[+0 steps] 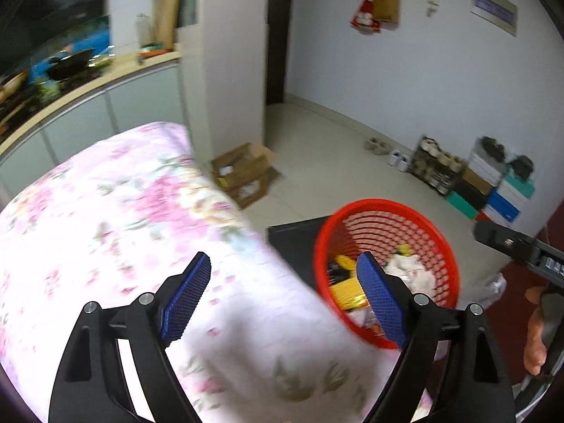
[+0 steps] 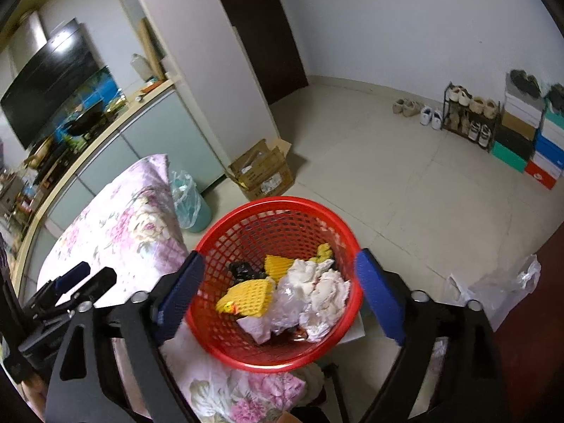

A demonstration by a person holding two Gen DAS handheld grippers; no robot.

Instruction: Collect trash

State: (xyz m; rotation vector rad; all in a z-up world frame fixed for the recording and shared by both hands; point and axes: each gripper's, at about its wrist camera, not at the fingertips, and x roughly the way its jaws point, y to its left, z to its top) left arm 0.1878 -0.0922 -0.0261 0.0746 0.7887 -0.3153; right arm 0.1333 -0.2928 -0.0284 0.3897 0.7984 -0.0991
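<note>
A red mesh basket (image 2: pixel 275 205) stands beside the bed and holds yellow foam netting (image 2: pixel 246 296), crumpled white tissue (image 2: pixel 320 289) and a small black scrap (image 2: pixel 243 269). My right gripper (image 2: pixel 280 255) hovers over it, open, with nothing pressed between its blue pads (image 2: pixel 179 292). My left gripper (image 1: pixel 283 261) is open too, above the edge of the floral bedspread (image 1: pixel 105 211), with the basket (image 1: pixel 384 208) to its right. Both views are blurred by motion. Each gripper shows in the other's view: the left (image 2: pixel 70 285), the right (image 1: pixel 511 246).
A crumpled clear plastic bag (image 2: pixel 493 289) lies on the tiled floor right of the basket. A teal bin with a plastic liner (image 2: pixel 187 201) and an open cardboard box (image 2: pixel 264 172) stand by the bed's far corner. Shoe rack (image 2: pixel 469 120) and shoe boxes (image 2: pixel 539 148) line the wall.
</note>
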